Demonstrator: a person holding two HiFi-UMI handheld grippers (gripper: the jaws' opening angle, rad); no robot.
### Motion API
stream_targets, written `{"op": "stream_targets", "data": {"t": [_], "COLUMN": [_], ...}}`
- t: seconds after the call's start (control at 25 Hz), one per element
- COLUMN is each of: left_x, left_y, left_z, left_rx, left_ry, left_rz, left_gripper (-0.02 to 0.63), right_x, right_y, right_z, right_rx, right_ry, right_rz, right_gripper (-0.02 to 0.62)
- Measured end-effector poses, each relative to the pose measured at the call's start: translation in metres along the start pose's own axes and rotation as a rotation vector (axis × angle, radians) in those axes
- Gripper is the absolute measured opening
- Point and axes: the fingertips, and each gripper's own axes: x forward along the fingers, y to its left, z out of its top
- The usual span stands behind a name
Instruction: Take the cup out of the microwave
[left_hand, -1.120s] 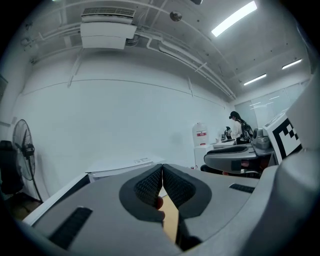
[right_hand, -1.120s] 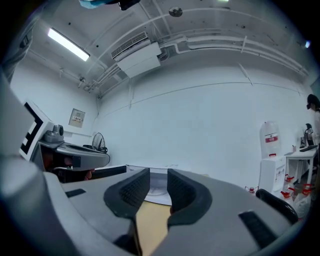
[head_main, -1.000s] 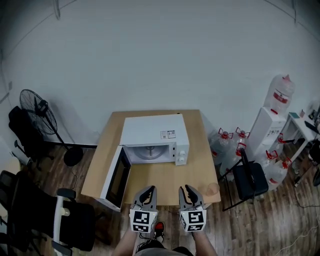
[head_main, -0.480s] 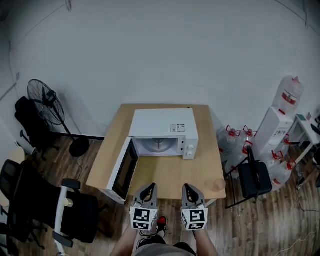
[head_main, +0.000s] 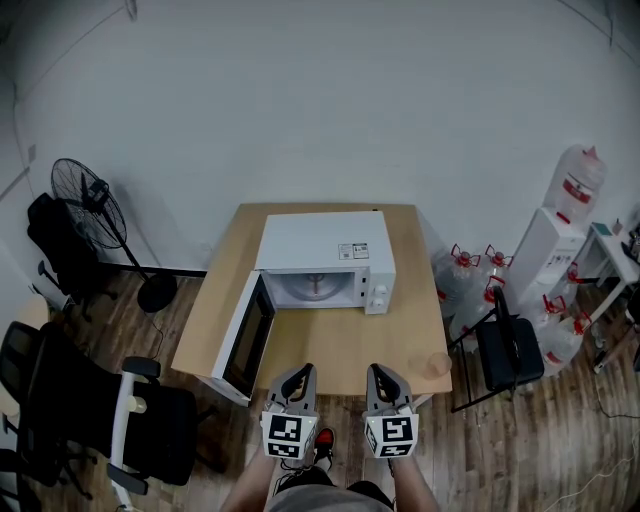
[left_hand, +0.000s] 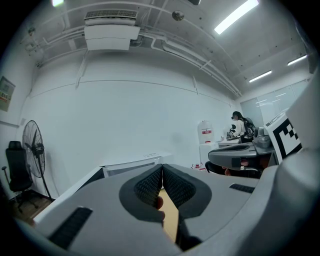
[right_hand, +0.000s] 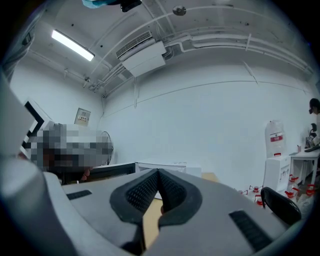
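Bench state, head view.

- Light wooden rectangular table (head_main: 330, 348) carried the white box-shaped metal microwave oven (head_main: 322, 245) at its far half.
- Black wheeled office chair (head_main: 150, 430) stood well to the microwave's left and nearer the camera; black pedestal fan (head_main: 90, 205) was left of the microwave, by the wall.
- White water dispenser (head_main: 540, 255) stood well to the microwave's right. A black folding chair (head_main: 510, 355) was between it and the table's edge.
- Microwave's dark-windowed door (head_main: 246, 338) hung wide open, swung out from the microwave's left side toward the camera. The cavity showed only the round glass turntable (head_main: 318, 288), with no cup on it.
- Left gripper (head_main: 297, 373) and right gripper (head_main: 378, 373), grey two-jaw tongs with marker cubes, were held side by side in front of the microwave at the near table edge, apart from everything on the table.
- Left gripper view: the dark ribbed pads (left_hand: 149, 186) met at the tips, jaws closed, gripping nothing.
- Right gripper view: pads (right_hand: 145, 192) likewise met at the tips, closed and empty.
- Pale, translucent, round cup (head_main: 437, 364) stood upright on the table, outside the microwave, to its right and nearer the camera, close to the table's corner and just right of the right gripper without touching it.
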Motion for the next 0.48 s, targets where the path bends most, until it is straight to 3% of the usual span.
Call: {"op": "stream_targets", "data": {"t": [0.48], "left_x": [0.0026], "left_y": [0.0027], "left_z": [0.0009], "left_rx": [0.001], "left_ry": [0.005], "left_rz": [-0.005], "left_gripper": [0.023], "right_x": [0.0033], "right_y": [0.0019], "right_z": [-0.0013], "right_rx": [0.001], "right_ry": [0.004], "right_rz": [0.002], "right_gripper": [0.018]}}
